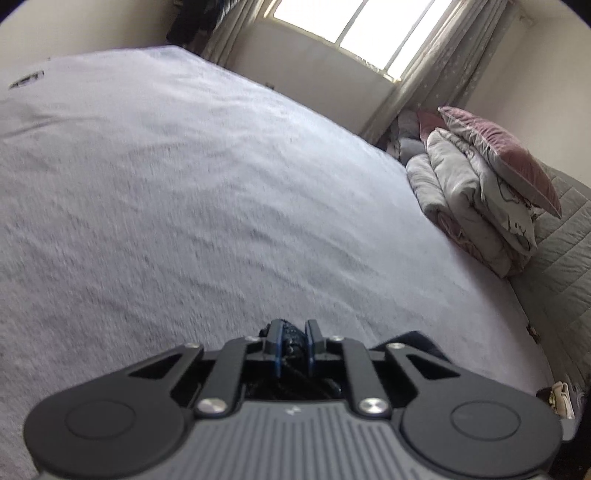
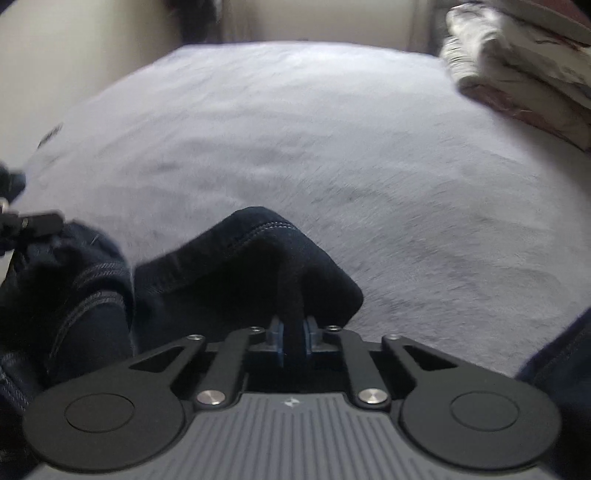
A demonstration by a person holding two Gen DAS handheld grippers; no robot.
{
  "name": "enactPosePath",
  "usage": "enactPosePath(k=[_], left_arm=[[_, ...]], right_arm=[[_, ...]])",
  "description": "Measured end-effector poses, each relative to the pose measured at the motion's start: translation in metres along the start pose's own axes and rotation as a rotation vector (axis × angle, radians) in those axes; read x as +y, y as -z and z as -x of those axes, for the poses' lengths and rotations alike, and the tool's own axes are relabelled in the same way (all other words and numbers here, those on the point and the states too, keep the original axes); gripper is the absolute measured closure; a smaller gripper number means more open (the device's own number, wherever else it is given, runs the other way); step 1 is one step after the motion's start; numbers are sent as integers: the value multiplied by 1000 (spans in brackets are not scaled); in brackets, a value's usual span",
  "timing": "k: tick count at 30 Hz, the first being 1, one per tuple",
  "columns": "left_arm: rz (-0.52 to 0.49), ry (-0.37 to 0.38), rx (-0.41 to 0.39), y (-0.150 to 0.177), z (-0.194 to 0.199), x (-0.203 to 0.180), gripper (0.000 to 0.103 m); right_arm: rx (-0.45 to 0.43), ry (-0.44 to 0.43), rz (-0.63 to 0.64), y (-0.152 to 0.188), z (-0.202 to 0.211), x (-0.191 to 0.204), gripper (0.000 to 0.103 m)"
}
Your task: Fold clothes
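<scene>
A dark navy garment with pale stitching [image 2: 207,273] is bunched over the grey bed sheet [image 2: 332,147]. My right gripper [image 2: 293,332] is shut on a fold of it, and the cloth humps up in front of the fingers. My left gripper [image 1: 294,339] is shut on another part of the dark garment [image 1: 291,345], most of which is hidden under the gripper body. The left gripper also shows at the left edge of the right wrist view [image 2: 33,225], pinching the garment's other end. Both views are motion-blurred.
A stack of folded grey quilts with a pink pillow on top [image 1: 487,192] sits at the right side of the bed; it also shows in the right wrist view [image 2: 524,62]. A window with curtains [image 1: 351,29] is behind. A small dark object [image 1: 26,79] lies far left.
</scene>
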State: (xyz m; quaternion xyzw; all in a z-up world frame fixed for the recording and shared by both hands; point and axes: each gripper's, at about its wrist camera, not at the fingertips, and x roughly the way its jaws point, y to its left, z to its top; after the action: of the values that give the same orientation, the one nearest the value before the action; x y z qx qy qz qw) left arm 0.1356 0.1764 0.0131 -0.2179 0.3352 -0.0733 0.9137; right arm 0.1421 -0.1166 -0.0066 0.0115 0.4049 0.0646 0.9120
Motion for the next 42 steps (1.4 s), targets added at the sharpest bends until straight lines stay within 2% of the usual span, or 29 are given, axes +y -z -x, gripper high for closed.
enactPosePath(k=[7, 12, 17, 23, 26, 34, 37, 40, 42], left_arm=[[-13, -49, -83, -8, 14, 7, 91], [-4, -75, -81, -9, 14, 16, 92], [-2, -70, -64, -6, 15, 20, 92], [-3, -50, -33, 0, 14, 24, 93], [7, -43, -44, 0, 16, 24, 94], [7, -49, -173, -7, 27, 14, 95], [15, -74, -180, -8, 24, 15, 95], [25, -97, -160, -8, 16, 18, 95], [26, -104, -146, -8, 13, 19, 95]], right_arm=[[-186, 159, -138, -13, 52, -54, 94], [-294, 256, -228, -13, 93, -98, 94], [-362, 311, -318, 6, 124, -135, 94], [-364, 313, -423, 51, 133, -162, 94], [-369, 302, -476, 69, 134, -172, 94], [-331, 193, -556, 38, 119, -185, 94], [-279, 162, -548, 20, 104, -184, 85], [-255, 180, -527, 15, 96, -182, 77], [-239, 198, -522, 17, 95, -184, 59]])
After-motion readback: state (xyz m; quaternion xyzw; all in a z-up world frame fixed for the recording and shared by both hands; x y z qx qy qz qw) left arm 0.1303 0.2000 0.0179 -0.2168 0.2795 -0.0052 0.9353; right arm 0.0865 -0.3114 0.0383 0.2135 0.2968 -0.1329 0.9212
